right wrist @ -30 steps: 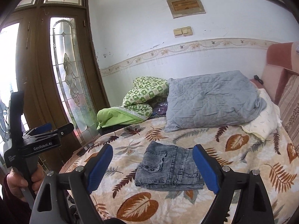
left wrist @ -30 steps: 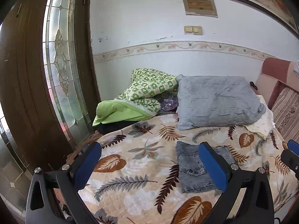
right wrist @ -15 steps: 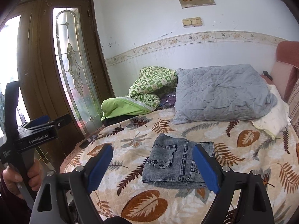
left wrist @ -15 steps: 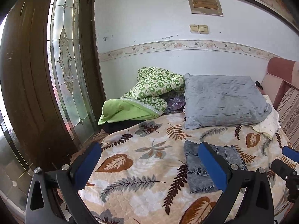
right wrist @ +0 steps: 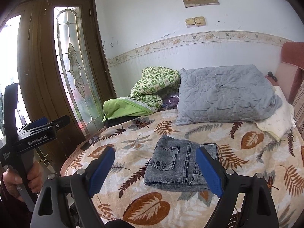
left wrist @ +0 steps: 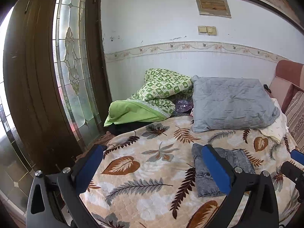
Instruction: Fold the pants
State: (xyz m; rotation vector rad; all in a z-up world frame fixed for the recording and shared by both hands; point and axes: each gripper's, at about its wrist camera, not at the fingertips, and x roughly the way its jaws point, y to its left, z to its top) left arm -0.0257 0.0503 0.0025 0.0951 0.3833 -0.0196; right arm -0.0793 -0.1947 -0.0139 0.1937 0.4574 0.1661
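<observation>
Showing only from the right wrist, a hand [right wrist: 22,178] grips left tongs [right wrist: 45,122].

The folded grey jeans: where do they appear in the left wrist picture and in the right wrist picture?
Left wrist view: the folded grey jeans lie low and right of centre, partly behind the right blue finger.
Right wrist view: the jeans lie low, near the centre, between the two blue fingers.
Shared landmark: the grey pillow lies behind the jeans on the bed in both views.
</observation>
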